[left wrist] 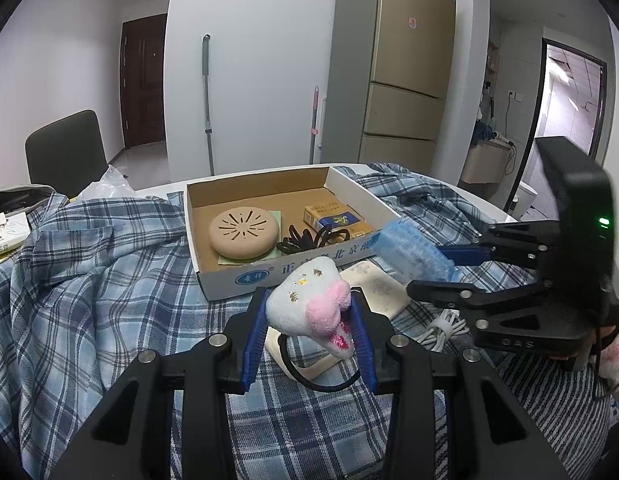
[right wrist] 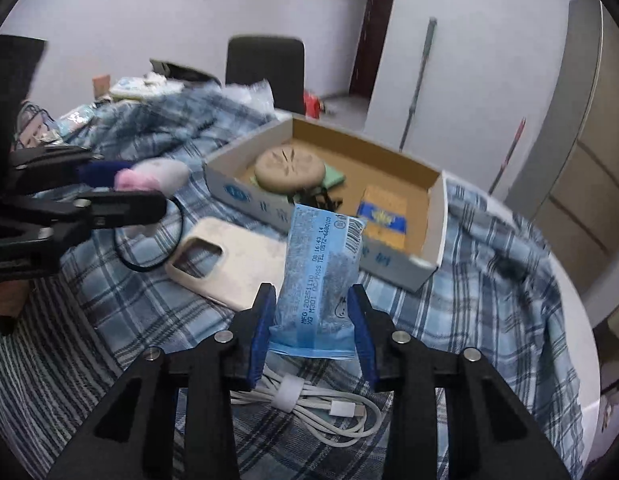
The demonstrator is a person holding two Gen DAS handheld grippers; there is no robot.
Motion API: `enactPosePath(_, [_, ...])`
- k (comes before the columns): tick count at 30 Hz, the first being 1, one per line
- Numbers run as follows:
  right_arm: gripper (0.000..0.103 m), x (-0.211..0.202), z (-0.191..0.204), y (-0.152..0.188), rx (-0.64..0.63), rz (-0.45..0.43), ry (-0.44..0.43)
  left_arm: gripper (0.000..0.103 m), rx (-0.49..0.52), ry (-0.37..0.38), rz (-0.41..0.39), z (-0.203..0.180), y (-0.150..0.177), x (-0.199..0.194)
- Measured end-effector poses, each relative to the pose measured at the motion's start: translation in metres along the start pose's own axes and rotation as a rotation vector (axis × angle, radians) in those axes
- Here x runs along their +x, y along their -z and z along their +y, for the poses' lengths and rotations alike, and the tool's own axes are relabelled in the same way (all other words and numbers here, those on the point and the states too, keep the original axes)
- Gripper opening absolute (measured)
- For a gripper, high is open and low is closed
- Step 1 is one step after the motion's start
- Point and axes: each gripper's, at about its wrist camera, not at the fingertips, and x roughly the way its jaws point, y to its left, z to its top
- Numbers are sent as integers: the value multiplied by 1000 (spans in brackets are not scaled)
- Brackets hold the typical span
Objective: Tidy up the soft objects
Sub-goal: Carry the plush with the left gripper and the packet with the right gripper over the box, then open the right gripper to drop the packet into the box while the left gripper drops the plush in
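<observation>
Two soft things are held up: a plush hair tie point(left wrist: 309, 304) pinched in the left gripper point(left wrist: 309, 320) jaws, and a blue tissue pack point(right wrist: 317, 276) pinched in the right gripper point(right wrist: 313, 312) jaws. Just beyond both jaws lies the cardboard box point(left wrist: 245, 276) on the desk. Judging by this, carrying is underway; next, each must clear the near wall before release.

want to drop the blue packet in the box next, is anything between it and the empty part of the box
Nothing visible blocks it. The blue packet, held in the right gripper, hangs just short of the cardboard box, whose low near wall is all it must clear. The bare floor lies behind the round tan pad and yellow carton.
</observation>
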Motion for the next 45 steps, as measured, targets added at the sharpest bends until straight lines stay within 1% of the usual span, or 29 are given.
enactPosePath(3, [37,-10,3,0,-11,-55,11,41,0,-3,-5,0,0,-1])
enactPosePath(5, [37,-15,3,-1,-10,-79,23,41,-1,-5,-23,-1,-1,-5])
enactPosePath(7, [37,-21,3,-3,-2,-107,38,41,0,-15,-65,-1,0,-13])
enactPosePath(8, [37,-26,2,-4,4,-129,55,41,8,-32,-92,-3,0,-19])
enactPosePath(10, [37,-37,2,-8,22,-179,94,41,16,-41,-135,-7,-2,-28])
enactPosePath(12, [37,-49,1,-13,54,-229,122,41,10,-55,-155,-8,-7,-33])
enactPosePath(14, [37,-58,0,-21,89,-276,138,41,-23,-61,-180,-5,-16,-37])
enactPosePath(15, [37,-61,0,-26,98,-298,150,41,-46,-77,-205,-3,-21,-41])
enactPosePath(17, [37,-64,0,-37,117,-330,168,41,-48,-108,-243,-2,-32,-46])
enactPosePath(18, [37,-65,-1,-43,128,-340,168,41,-37,-136,-271,-2,-41,-47])
enactPosePath(20, [37,-64,-5,-59,151,-359,157,41,-32,-163,-315,-1,-53,-48])
enactPosePath(24, [37,-56,-12,-84,189,-394,151,41,-40,-198,-389,3,-77,-39])
enactPosePath(26, [37,-47,-18,-93,217,-412,185,41,-50,-234,-442,9,-88,-30])
enactPosePath(27, [37,-41,-22,-96,236,-417,202,41,-54,-235,-449,11,-91,-27])
enactPosePath(29, [37,-28,-31,-100,277,-419,202,41,-76,-212,-454,21,-101,-13])
enactPosePath(33, [37,2,-48,-98,311,-414,234,41,-101,-204,-445,33,-104,18])
enactPosePath(37, [37,27,-56,-89,313,-416,281,41,-91,-209,-405,41,-95,48])
enactPosePath(40, [37,36,-62,-81,334,-403,271,41,-82,-215,-390,45,-85,61])
enactPosePath(43, [37,43,-63,-79,325,-392,273,41,-49,-248,-420,47,-76,68])
enactPosePath(45, [37,43,-61,-75,323,-387,270,41,-62,-243,-396,54,-73,76])
